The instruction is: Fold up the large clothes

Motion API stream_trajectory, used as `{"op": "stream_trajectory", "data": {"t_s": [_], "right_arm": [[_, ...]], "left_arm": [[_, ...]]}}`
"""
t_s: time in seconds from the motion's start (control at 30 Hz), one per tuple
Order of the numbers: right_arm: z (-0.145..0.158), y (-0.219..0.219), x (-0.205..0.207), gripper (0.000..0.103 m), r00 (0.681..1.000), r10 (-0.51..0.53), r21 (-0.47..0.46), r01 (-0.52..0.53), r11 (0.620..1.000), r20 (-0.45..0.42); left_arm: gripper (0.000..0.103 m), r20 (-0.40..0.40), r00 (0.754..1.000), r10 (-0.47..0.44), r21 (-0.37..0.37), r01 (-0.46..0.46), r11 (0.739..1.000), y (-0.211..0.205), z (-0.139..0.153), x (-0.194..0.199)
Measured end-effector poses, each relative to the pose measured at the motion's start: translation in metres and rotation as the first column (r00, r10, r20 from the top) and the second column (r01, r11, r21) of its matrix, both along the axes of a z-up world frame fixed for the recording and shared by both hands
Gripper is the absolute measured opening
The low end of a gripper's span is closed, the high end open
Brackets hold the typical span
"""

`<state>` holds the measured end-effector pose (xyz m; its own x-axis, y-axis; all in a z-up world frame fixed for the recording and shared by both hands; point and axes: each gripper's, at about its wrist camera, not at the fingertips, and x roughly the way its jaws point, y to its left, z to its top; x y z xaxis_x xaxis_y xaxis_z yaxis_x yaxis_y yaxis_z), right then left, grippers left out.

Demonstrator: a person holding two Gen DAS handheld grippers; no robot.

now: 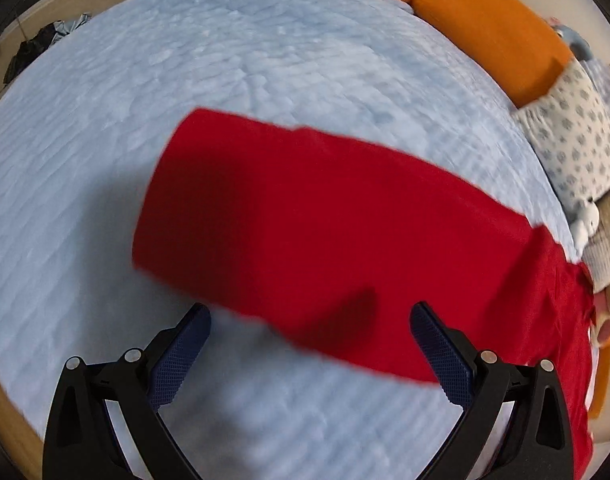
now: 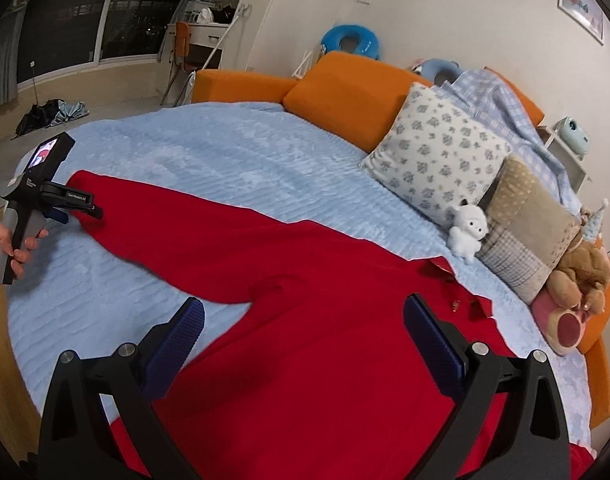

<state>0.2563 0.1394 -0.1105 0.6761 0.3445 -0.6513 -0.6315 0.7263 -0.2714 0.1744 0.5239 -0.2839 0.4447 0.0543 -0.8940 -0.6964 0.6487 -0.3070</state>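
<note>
Round bed (image 2: 241,148) with pale blue cover, orange headboard (image 2: 345,92), night outside.
Big dark windows (image 2: 105,20) on the left, white wall (image 2: 445,12) with framed pictures (image 2: 581,0), pillows (image 2: 437,152) and plush toys (image 2: 469,228) along the edge.

A home bedroom: a round bed (image 2: 265,152) under a pale blue quilt, orange headboard cushions (image 2: 345,92), pillows (image 2: 437,156) and plush toys (image 2: 469,226) along its far edge, framed pictures (image 2: 581,4) on the wall, and a large dark window (image 2: 105,12) beyond.
</note>
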Motion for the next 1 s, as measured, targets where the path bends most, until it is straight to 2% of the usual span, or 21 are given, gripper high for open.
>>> {"op": "stream_trajectory", "data": {"t_s": [0.23, 0.27, 0.33, 0.37, 0.4, 0.43, 0.47, 0.57, 0.67, 0.77, 0.87, 0.97, 1.0], "right_arm": [[-0.017, 0.002, 0.019, 0.098, 0.999, -0.029, -0.018, 0.028, 0.999, -0.039], [-0.019, 0.000, 0.021, 0.098, 0.999, -0.036, -0.025, 0.035, 0.999, -0.040], [-0.022, -0.005, 0.026, 0.098, 0.998, -0.053, -0.034, 0.051, 0.998, -0.044], [-0.023, -0.008, 0.029, 0.098, 0.997, -0.058, -0.034, 0.056, 0.998, -0.052], [-0.023, -0.010, 0.030, 0.098, 0.996, -0.062, -0.031, 0.060, 0.998, -0.058], [-0.022, -0.013, 0.034, 0.098, 0.995, -0.068, -0.018, 0.067, 0.998, -0.073], [-0.021, -0.016, 0.039, 0.098, 0.993, -0.072, -0.002, 0.072, 0.997, -0.090], [-0.013, -0.027, 0.058, 0.098, 0.986, -0.103, 0.061, 0.112, 0.992, -0.134], [0.003, -0.045, 0.081, 0.098, 0.972, -0.145, 0.142, 0.173, 0.975, -0.187], [0.024, -0.071, 0.103, 0.098, 0.954, -0.180, 0.217, 0.234, 0.948, -0.239], [0.045, -0.099, 0.125, 0.098, 0.938, -0.213, 0.262, 0.286, 0.922, -0.275], [0.065, -0.129, 0.149, 0.098, 0.925, -0.221, 0.291, 0.313, 0.904, -0.308], [0.071, -0.139, 0.158, 0.098, 0.924, -0.201, 0.301, 0.303, 0.904, -0.326]], "left_arm": [[0.100, 0.038, 0.998, 0.056, 0.041, -0.058, 0.997, 0.027, -0.003, 0.024], [0.096, 0.028, 0.998, 0.059, 0.049, -0.060, 0.997, 0.026, -0.003, 0.024], [0.076, -0.013, 0.996, 0.085, 0.110, -0.083, 0.991, 0.023, -0.001, 0.024], [0.053, -0.018, 0.995, 0.093, 0.140, -0.090, 0.986, 0.020, 0.004, 0.018], [0.037, -0.009, 0.995, 0.097, 0.168, -0.094, 0.981, 0.016, 0.011, 0.014], [0.035, 0.010, 0.996, 0.089, 0.179, -0.089, 0.980, 0.013, 0.017, 0.010], [0.027, 0.035, 0.997, 0.073, 0.195, -0.079, 0.978, 0.008, 0.025, 0.008], [0.022, 0.124, 0.991, -0.041, 0.298, 0.002, 0.955, -0.028, 0.063, 0.008], [0.020, 0.226, 0.950, -0.215, 0.368, 0.122, 0.922, -0.083, 0.110, 0.013], [0.019, 0.291, 0.870, -0.399, 0.457, 0.240, 0.856, -0.150, 0.165, 0.023], [0.019, 0.346, 0.740, -0.576, 0.538, 0.347, 0.768, -0.226, 0.218, 0.025], [0.020, 0.398, 0.571, -0.718, 0.571, 0.458, 0.681, -0.300, 0.260, 0.018], [0.020, 0.391, 0.500, -0.773, 0.597, 0.501, 0.627, -0.333, 0.269, 0.014]]}}
